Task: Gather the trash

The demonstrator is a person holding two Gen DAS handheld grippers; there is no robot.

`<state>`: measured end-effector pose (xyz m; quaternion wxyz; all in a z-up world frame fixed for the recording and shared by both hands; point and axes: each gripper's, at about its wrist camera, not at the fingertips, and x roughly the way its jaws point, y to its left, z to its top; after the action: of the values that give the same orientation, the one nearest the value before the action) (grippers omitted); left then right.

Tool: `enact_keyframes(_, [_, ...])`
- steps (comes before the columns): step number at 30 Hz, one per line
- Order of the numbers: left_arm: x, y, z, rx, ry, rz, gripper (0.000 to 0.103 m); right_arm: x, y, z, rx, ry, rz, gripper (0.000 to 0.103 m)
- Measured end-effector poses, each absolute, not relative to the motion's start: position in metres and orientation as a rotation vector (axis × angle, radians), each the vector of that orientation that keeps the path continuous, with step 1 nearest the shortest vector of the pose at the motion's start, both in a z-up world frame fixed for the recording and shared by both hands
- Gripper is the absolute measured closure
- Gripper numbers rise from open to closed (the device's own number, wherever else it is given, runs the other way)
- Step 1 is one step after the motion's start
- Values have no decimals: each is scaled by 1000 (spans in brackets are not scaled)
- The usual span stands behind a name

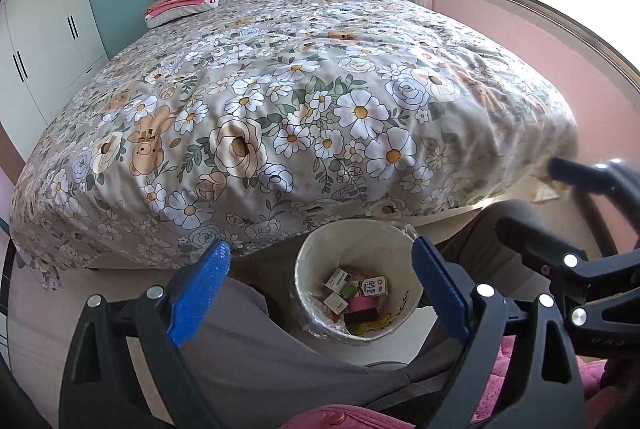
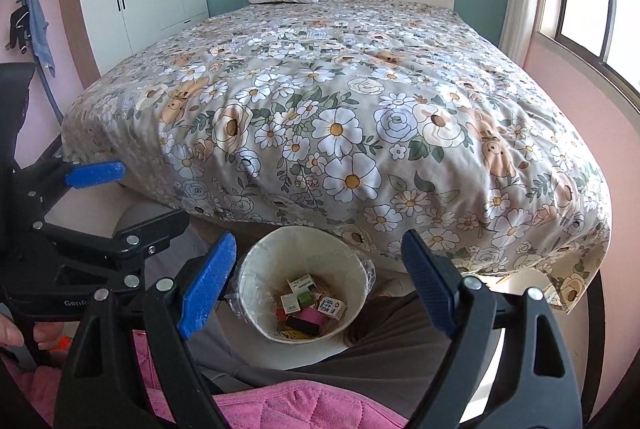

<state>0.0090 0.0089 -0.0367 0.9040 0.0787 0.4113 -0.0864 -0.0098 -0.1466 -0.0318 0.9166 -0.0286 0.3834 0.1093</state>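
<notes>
White and plastic-lined, the waste bin [image 2: 304,293] stands on the floor between the seated person's knees at the foot of the bed [image 2: 340,133], at six o'clock, already holding small cartons [image 2: 330,307], evidently placed for easy dropping, while left gripper [image 1: 320,293] and right gripper [image 2: 316,281] hover above it, angled downward, jaws wide and empty.

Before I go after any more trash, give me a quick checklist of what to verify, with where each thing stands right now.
1. Right gripper empty, pads apart: ok.
2. Left gripper empty, pads apart: ok.
3. Trash bin upright on the floor by the foot of the bed: ok.
4. Room left in the bin above the small cartons and wrappers: ok.
5. Bedspread free of loose trash: ok, none visible in either view.
6. Floor beside and behind the bed: cannot tell, mostly hidden.
</notes>
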Motion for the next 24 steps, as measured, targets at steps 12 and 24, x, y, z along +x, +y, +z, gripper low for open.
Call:
enact_keyframes(12, [10,8,-36,166,852,-174,9,-8,-146,-33,-56,796,228,19])
enact_keyframes(24, [11,9,-36,165,859,-175,9,-7,-146,-34,-54,800,230,19])
